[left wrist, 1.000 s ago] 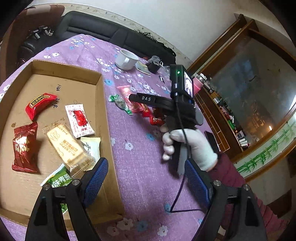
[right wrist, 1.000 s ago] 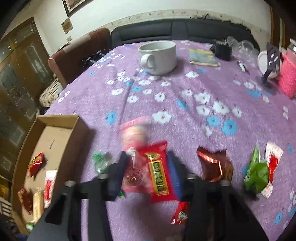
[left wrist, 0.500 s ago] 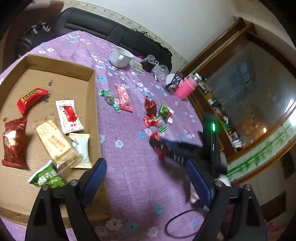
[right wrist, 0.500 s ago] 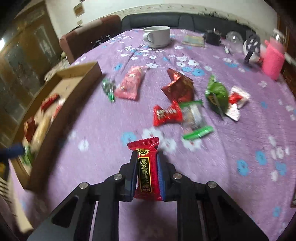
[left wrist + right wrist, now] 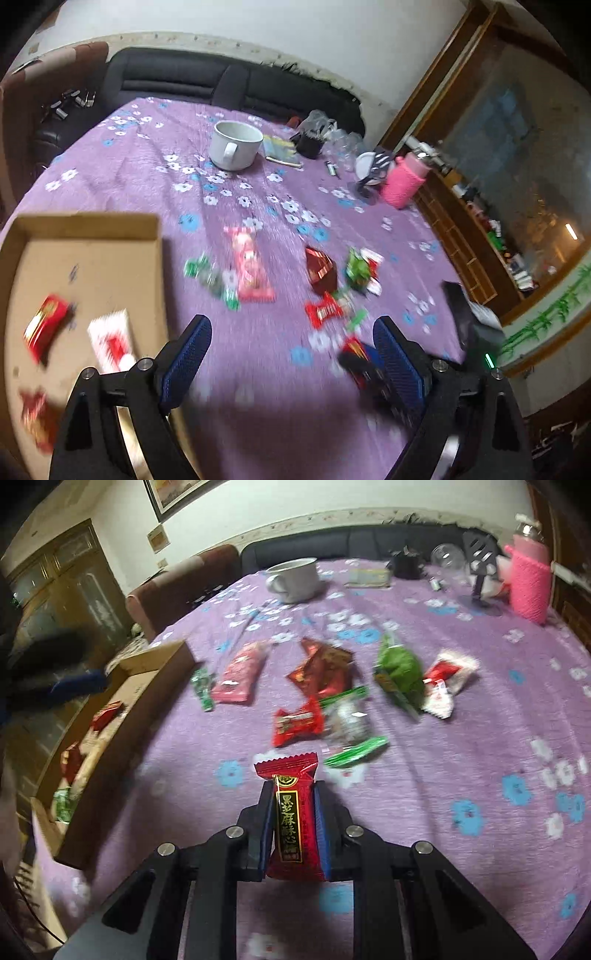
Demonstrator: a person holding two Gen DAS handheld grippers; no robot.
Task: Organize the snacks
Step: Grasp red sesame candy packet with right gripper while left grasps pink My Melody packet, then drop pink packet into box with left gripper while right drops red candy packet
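My right gripper is shut on a red snack packet with gold lettering and holds it above the purple tablecloth. It shows blurred in the left wrist view. Several loose snacks lie ahead: a pink packet, a dark red packet, a green packet and a small red packet. My left gripper is open and empty, just right of the cardboard box. The box holds several snacks, among them a red packet and a white packet.
A white mug stands at the far side of the table. A pink bottle, a black cup and a booklet sit at the back right. A dark sofa runs behind the table.
My right gripper has lifted the red packet off the table and pulled back toward the near edge. My left gripper has swung right and forward, from over the box toward the loose snacks.
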